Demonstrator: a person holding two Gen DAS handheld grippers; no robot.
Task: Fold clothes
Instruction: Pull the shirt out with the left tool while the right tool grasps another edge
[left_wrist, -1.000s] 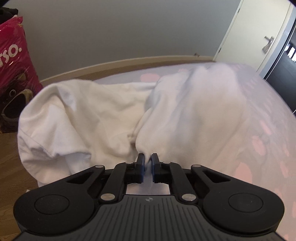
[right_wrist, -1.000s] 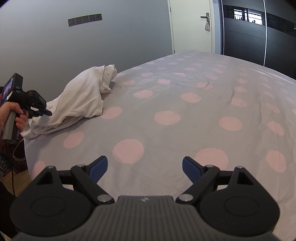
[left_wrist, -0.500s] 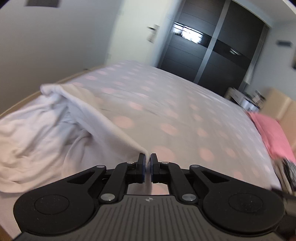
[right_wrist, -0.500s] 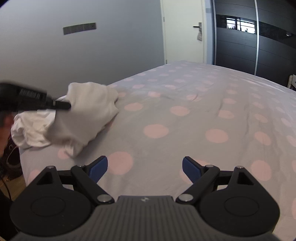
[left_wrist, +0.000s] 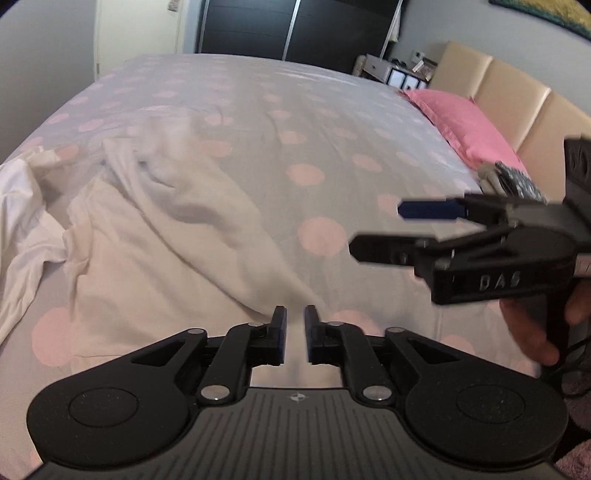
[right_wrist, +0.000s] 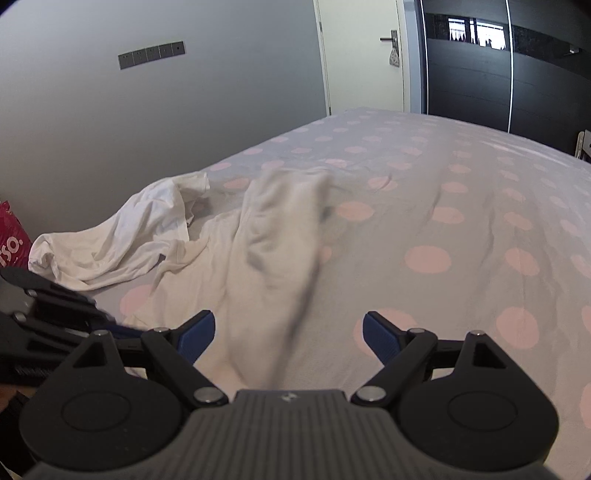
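A wide bed (left_wrist: 332, 122), covered in a grey sheet with pink dots, fills both views. At its head stands a padded beige headboard (left_wrist: 517, 99), with a pink pillow (left_wrist: 469, 125) lying against it. A dark wardrobe (right_wrist: 480, 66) and a pale door (right_wrist: 362, 55) stand past the far side of the bed, next to a grey wall (right_wrist: 110, 110) with a strip of switches.

The white shirt (left_wrist: 155, 240) lies crumpled on the bed near its edge, one part bunched up to the left and a long blurred fold reaching toward the cameras. In the right wrist view that fold of the white shirt (right_wrist: 273, 258) runs down between the two spread fingers. A red bag (right_wrist: 11, 240) shows at the far left beyond the bed.

The right hand-held gripper (right_wrist: 288, 332) is wide open and grips nothing; the cloth passes between its blue pads without touching them. In the left wrist view it hangs over the bed at the right (left_wrist: 376, 230), with the person's hand (left_wrist: 535, 325) on its grip.

The left hand-held gripper (left_wrist: 294, 321) has its jaws a small way apart, having just been opening. The tip of the shirt's fold lies at the gap, but the pads do not press on it.
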